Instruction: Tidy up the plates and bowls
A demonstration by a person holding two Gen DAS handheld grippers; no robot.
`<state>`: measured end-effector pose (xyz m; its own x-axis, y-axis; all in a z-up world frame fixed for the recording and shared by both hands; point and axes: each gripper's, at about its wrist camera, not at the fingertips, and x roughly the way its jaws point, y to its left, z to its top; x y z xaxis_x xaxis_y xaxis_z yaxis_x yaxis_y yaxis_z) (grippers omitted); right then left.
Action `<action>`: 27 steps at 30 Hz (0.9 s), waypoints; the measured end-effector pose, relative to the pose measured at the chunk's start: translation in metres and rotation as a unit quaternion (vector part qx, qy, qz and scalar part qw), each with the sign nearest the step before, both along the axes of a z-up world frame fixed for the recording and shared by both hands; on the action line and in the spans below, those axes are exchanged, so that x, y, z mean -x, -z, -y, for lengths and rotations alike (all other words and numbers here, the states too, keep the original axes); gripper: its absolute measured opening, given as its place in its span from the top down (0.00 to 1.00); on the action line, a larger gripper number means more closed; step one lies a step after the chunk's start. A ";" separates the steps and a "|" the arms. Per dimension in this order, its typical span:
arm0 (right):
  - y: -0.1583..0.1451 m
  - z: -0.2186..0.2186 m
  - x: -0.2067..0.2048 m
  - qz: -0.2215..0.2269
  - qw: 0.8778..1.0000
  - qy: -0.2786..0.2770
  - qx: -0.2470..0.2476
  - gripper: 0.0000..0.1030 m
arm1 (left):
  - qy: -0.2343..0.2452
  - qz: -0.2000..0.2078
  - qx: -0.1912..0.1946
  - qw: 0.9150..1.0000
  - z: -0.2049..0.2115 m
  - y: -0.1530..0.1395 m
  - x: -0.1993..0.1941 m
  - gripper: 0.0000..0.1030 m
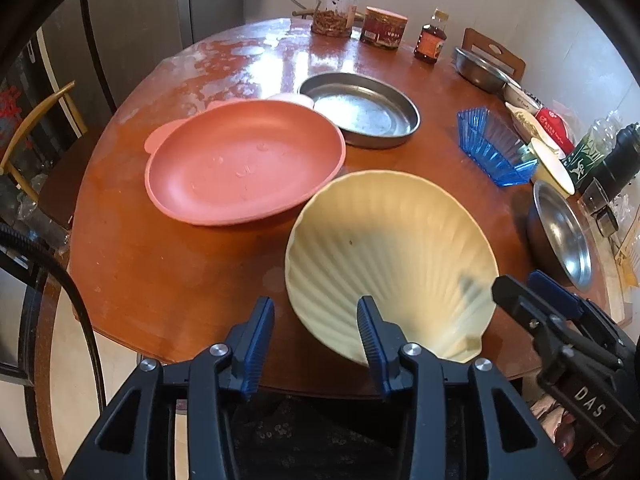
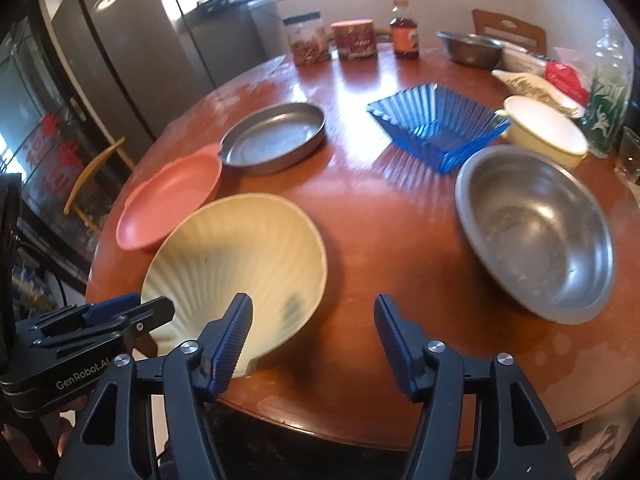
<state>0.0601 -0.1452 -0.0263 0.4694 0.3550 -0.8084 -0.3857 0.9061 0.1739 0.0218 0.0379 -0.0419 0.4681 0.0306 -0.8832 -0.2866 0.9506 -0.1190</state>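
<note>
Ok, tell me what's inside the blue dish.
The blue dish looks empty: through its clear ribbed glass only the wooden table shows. Its right corner is partly hidden behind the cream cup.

Home kitchen-dining corner: round wooden table [image 2: 380,216], fridge [image 2: 120,60], condiment jars [image 1: 335,10], window.

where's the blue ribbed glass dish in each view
Left wrist view: the blue ribbed square glass dish sits right of centre, toward the table's right side, behind the cream shell-shaped plate.
Right wrist view: it sits above centre, slightly right, just behind the large steel bowl.
Shared landmark: the round flat steel pan lies to its left in both views.
</note>
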 end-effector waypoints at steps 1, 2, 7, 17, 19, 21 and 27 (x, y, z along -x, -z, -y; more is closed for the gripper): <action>-0.002 0.002 0.000 0.003 1.000 0.003 -0.002 0.34 | 0.000 0.004 -0.001 1.000 0.000 -0.002 0.001 0.58; -0.004 0.005 0.000 0.005 1.000 0.007 -0.005 0.33 | 0.000 0.006 -0.003 1.000 0.000 -0.004 0.001 0.58; -0.013 0.010 -0.001 0.012 1.000 0.015 -0.009 0.33 | -0.008 0.020 -0.009 1.000 -0.007 -0.012 0.004 0.55; -0.047 -0.006 -0.008 0.049 0.999 -0.009 -0.013 0.32 | -0.051 0.037 -0.025 0.998 -0.042 -0.029 0.007 0.50; -0.055 -0.016 -0.011 0.055 0.998 -0.018 -0.015 0.32 | -0.057 0.039 -0.031 0.997 -0.048 -0.033 0.007 0.49; -0.062 -0.028 -0.015 0.059 0.997 -0.036 -0.016 0.32 | -0.061 0.039 -0.036 0.997 -0.054 -0.036 0.004 0.49; -0.071 -0.062 -0.031 0.057 0.996 -0.067 -0.017 0.32 | -0.064 0.038 -0.053 0.996 -0.066 -0.041 -0.003 0.49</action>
<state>0.0914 -0.0833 0.0445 0.5036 0.4465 -0.7396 -0.5218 0.8395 0.1514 0.0253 0.1039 -0.0013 0.5195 0.1849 -0.8342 -0.3998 0.9155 -0.0461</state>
